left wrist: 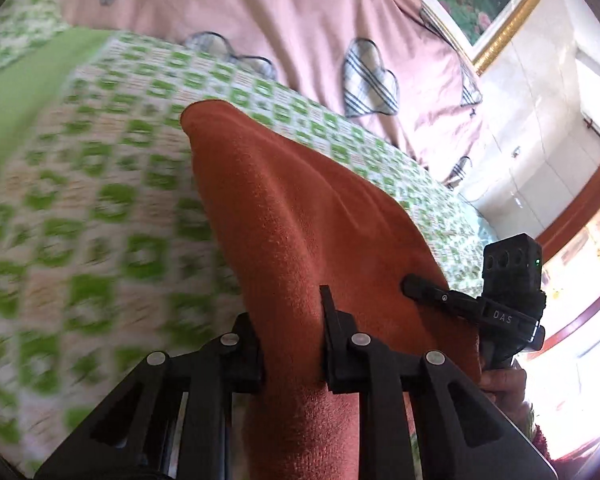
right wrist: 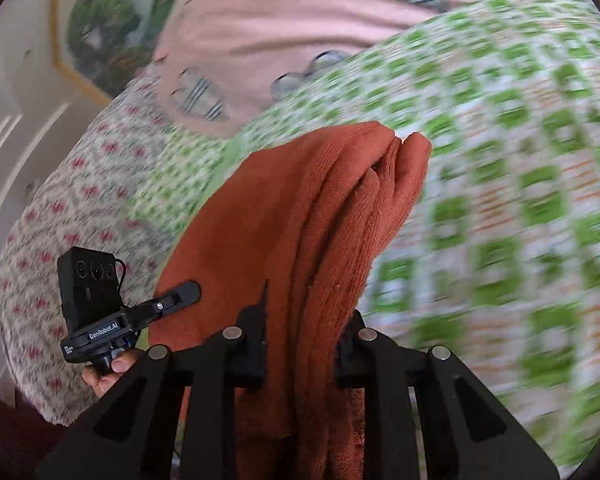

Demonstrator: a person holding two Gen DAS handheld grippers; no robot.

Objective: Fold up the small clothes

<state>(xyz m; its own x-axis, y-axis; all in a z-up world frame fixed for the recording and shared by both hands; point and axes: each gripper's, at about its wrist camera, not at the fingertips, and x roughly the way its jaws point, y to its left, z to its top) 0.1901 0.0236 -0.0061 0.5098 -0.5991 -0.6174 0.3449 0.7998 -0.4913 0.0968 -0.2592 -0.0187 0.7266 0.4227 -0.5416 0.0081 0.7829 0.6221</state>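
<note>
Two grips hold one garment: my left gripper (left wrist: 292,344) and my right gripper (right wrist: 302,344) each have their fingers pinched on the rust-orange knit garment (left wrist: 300,208), with the cloth bunched between the pads and running down past the cameras. No earlier view lets me speak of how the fingers got there; they are simply clamped on fabric now.

The garment runs forward and away from both sets of fingers, its long axis along the line each gripper points, its far end lying over the green-checked bedspread (left wrist: 100,200). Seen from my right wrist, it is already doubled into several stacked layers (right wrist: 340,208), folds showing at the far end. My two hands sit side by side on the near edge, neither clearly nearer to the far end.

It looks soft, thick and ribbed, a little fuzzy, likely to sag wherever it is unsupported. Beyond it lies a pink quilt (left wrist: 260,20) with plaid hearts. I judge the coming move must carry this near edge toward the far one.
</note>
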